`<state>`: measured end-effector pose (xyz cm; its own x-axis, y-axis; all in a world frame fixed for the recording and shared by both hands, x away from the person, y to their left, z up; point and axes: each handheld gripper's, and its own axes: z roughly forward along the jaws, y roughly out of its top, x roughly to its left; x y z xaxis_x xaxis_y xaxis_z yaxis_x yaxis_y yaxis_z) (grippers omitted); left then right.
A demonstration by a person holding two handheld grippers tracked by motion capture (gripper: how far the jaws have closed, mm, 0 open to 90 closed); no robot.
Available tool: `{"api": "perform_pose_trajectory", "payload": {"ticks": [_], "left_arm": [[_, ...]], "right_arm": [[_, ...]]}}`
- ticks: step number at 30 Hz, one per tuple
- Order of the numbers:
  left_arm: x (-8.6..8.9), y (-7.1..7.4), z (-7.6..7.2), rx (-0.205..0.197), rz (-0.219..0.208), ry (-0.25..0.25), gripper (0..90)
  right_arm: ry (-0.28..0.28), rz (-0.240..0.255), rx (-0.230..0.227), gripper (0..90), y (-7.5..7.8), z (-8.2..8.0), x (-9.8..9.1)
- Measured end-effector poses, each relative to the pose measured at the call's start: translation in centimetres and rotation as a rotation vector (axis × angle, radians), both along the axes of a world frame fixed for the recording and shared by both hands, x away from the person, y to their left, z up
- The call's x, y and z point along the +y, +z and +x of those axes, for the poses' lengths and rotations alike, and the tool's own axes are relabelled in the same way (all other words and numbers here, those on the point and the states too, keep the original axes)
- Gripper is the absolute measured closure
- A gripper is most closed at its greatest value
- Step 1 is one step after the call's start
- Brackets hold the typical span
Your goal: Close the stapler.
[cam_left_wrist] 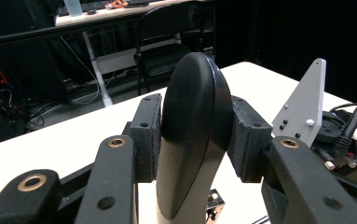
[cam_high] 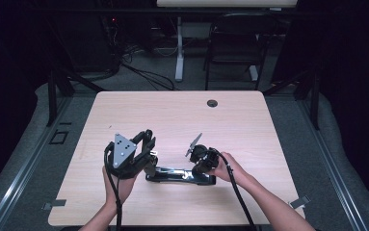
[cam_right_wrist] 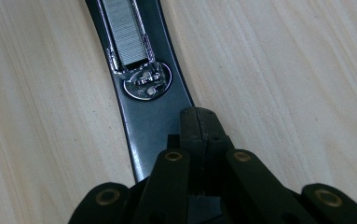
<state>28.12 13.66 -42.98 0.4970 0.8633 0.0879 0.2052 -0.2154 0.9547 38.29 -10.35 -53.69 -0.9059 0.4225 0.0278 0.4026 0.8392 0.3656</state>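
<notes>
No readable text, label, brand, number or sign anywhere: none on the stapler (cam_right_wrist: 141, 79), on the grippers, or on the wooden table (cam_high: 240, 120).

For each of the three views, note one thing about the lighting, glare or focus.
High view: the table is evenly lit while the room around it sinks into darkness. Left gripper view: the stapler's top arm, clamped between the pads, carries a soft sheen; the background is dim. Right gripper view: the staple strip and anvil glint; the shut gripper looks soft.
</notes>
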Motion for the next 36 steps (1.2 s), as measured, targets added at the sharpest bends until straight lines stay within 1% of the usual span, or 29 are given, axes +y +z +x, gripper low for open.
{"api": "perform_pose_trajectory", "payload": {"ticks": [1,3,4,5,6,7,8,12,15,16,18,19,21,22,23,26,29,30,31,32,33,34,36], "left_arm": [[0.0,0.0,0.0,0.000,0.000,0.000,59.8],[-0.2,0.0,0.0,-0.001,0.004,-0.004,59.5],[-0.3,-0.1,0.0,-0.002,0.003,-0.005,59.3],[-0.4,-0.1,0.0,-0.004,0.006,-0.008,59.2],[-0.5,-0.1,0.0,-0.005,0.005,-0.006,59.1],[-0.6,-0.1,0.0,-0.008,0.006,-0.010,59.0],[-0.6,-0.2,0.0,-0.007,0.005,-0.013,58.8],[-0.7,-0.3,0.0,-0.004,0.000,-0.026,57.8],[-0.7,-0.4,0.1,-0.002,-0.013,-0.033,57.1],[-0.7,-0.4,0.1,-0.001,-0.019,-0.035,56.9],[-0.8,-0.5,0.1,0.000,-0.024,-0.040,56.4],[-0.8,-0.5,0.1,0.001,-0.027,-0.042,56.2],[-0.8,-0.5,0.1,0.003,-0.025,-0.047,55.8],[-0.9,-0.6,0.1,0.002,-0.032,-0.049,55.7],[-0.9,-0.6,0.2,0.003,-0.031,-0.052,55.4],[-0.9,-0.7,0.2,0.004,-0.037,-0.067,54.7],[-1.2,-0.9,0.4,0.011,-0.045,-0.083,53.2],[-1.3,-0.9,0.4,0.013,-0.038,-0.091,53.0],[-1.6,-0.9,0.4,0.014,-0.026,-0.099,52.6],[-2.0,-1.0,0.4,0.012,-0.017,-0.106,52.3],[-2.3,-1.1,0.3,0.009,-0.007,-0.110,52.1],[-2.8,-1.1,0.3,0.002,0.016,-0.107,52.1],[-3.5,-1.3,0.2,-0.004,0.034,-0.108,52.1]], "right_arm": [[0.000,0.000,0.001,90.0,0.0,0.0,0.0],[0.011,-0.020,-0.001,90.0,0.2,0.1,0.0],[0.006,-0.011,0.007,90.0,0.1,0.1,0.1],[-0.003,0.009,0.011,90.0,0.0,0.0,0.1],[0.000,0.004,0.010,90.0,0.0,0.0,0.1],[0.011,-0.020,0.001,90.0,0.2,0.1,0.0],[0.007,-0.001,0.006,90.0,0.0,0.1,0.0],[0.006,0.008,0.005,90.0,0.0,0.0,0.0],[0.008,0.022,0.004,90.0,-0.1,0.0,-0.1],[0.012,0.018,0.000,90.0,-0.1,0.0,-0.1],[0.012,0.025,0.001,89.5,-0.1,-0.1,0.0],[0.020,0.017,-0.005,89.5,-0.1,-0.1,0.0],[0.022,0.019,-0.004,89.4,-0.1,-0.1,0.1],[0.021,0.021,-0.004,89.4,-0.1,-0.2,0.1],[0.024,0.015,-0.010,89.3,-0.1,-0.1,0.1],[0.021,0.022,-0.004,88.4,-0.1,-0.2,0.1],[0.025,0.013,-0.014,87.9,-0.1,-0.1,0.1],[0.024,0.018,-0.011,87.8,-0.1,-0.2,0.1],[0.036,-0.005,-0.016,87.8,0.1,-0.1,0.1],[0.035,-0.003,-0.016,87.8,0.0,-0.1,0.1],[0.028,0.013,-0.013,87.7,0.0,-0.2,0.2],[0.027,0.012,-0.013,87.7,0.0,-0.2,0.2],[0.022,0.006,-0.010,87.3,0.0,-0.2,0.2]]}}
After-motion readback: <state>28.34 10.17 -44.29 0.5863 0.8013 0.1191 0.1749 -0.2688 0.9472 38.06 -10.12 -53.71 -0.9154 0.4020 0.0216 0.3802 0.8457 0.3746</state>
